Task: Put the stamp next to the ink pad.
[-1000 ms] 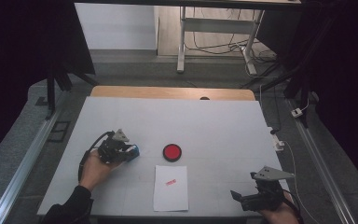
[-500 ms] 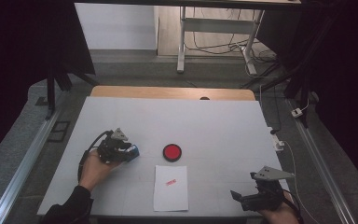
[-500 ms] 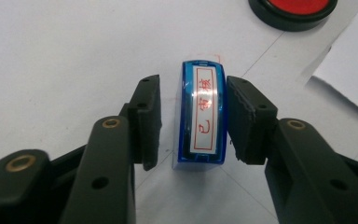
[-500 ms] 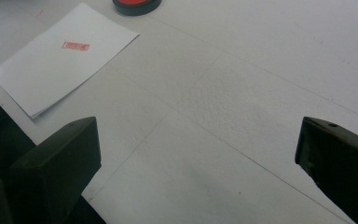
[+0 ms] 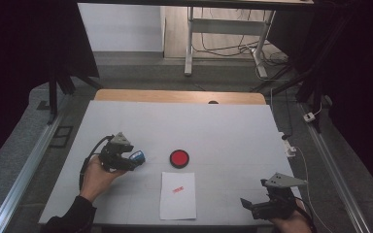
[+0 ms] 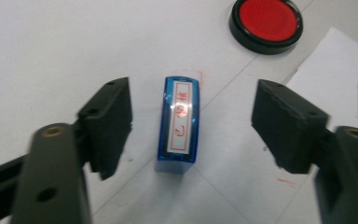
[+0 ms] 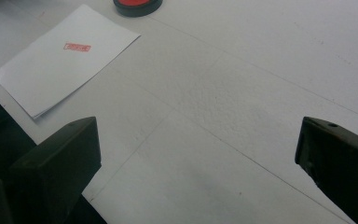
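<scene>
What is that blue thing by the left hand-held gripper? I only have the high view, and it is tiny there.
Observer: A blue stamp lying on its side, with a white label bearing red characters facing up.
Operator: Is the left hand-held gripper clamped on it?
Observer: No. The jaws stand open on either side, with table showing between each jaw and the stamp.
Operator: Is the right hand-held gripper holding anything?
Observer: No. Its jaws are wide open over bare table.
Operator: Is the mark on the paper legible?
Observer: It is a red rectangular stamp print; too small to read.
</scene>
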The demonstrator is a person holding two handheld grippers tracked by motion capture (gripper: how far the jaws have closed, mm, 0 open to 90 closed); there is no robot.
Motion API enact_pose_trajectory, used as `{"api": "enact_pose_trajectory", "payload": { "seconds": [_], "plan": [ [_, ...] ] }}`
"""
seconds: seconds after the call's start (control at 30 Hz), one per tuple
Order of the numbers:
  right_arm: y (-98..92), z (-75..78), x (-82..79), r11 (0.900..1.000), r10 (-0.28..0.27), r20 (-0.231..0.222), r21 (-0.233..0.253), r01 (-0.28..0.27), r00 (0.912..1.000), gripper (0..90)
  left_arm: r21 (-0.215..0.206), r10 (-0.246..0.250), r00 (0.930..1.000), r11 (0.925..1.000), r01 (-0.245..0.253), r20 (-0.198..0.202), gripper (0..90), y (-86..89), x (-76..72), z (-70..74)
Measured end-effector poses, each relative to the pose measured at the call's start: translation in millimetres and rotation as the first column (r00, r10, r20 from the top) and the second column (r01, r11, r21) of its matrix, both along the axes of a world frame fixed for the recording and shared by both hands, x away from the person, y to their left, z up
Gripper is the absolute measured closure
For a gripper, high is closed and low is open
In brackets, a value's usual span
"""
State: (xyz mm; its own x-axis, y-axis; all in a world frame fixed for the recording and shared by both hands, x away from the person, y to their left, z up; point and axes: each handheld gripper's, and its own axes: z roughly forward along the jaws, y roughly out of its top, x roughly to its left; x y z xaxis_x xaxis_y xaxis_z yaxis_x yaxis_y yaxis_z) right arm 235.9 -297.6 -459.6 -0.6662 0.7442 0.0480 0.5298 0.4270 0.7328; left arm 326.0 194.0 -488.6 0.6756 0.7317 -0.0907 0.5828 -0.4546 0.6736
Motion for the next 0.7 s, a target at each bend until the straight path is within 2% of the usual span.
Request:
{"api": "enact_pose_trajectory", "payload": {
  "seconds": [0.17, 0.23, 0.33, 0.4, 0.53, 0.6, 0.7],
  "plan": [
    [0.1, 0.0, -0.1, 1.0, -0.001, -0.003, 0.003, 0.001, 1.0, 0.7, -0.053, 0.017, 0.9997, 0.9984, -0.018, -0.015, 13.5, -0.3, -3.4, 5.0],
    [0.1, 0.1, -0.1, 1.0, 0.0, -0.002, 0.001, 0.0, 1.0, 0.7, -0.078, 0.02, 0.9996, 0.9967, -0.021, -0.021, 11.6, 0.7, -6.8, 7.2],
    [0.2, 0.0, -0.1, 1.0, 0.002, -0.001, 0.0, -0.002, 1.0, 0.7, -0.089, 0.033, 0.9992, 0.9955, -0.034, -0.022, 8.9, 2.8, -13.8, 10.5],
    [0.3, 0.0, 0.0, 1.0, 0.002, -0.002, 0.0, -0.002, 1.0, 0.7, -0.121, 0.034, 0.9991, 0.992, -0.037, -0.027, 7.1, 6.0, -18.4, 12.3],
    [0.5, 0.2, 0.0, 1.0, 0.005, -0.005, -0.003, -0.005, 1.0, 0.7, -0.195, 0.042, 0.9985, 0.9797, -0.048, -0.034, 4.5, 16.2, -30.9, 16.2],
    [0.7, 0.1, 0.0, 1.0, 0.007, -0.004, -0.005, -0.007, 1.0, 0.7, -0.214, 0.049, 0.9982, 0.9754, -0.055, -0.036, 3.7, 20.1, -37.8, 17.4],
    [1.1, 0.0, 0.2, 1.0, 0.008, -0.007, -0.005, -0.008, 0.9999, 0.7, -0.226, 0.047, 0.9984, 0.9727, -0.053, -0.031, 2.8, 24.8, -47.9, 18.5]
  ]
}}
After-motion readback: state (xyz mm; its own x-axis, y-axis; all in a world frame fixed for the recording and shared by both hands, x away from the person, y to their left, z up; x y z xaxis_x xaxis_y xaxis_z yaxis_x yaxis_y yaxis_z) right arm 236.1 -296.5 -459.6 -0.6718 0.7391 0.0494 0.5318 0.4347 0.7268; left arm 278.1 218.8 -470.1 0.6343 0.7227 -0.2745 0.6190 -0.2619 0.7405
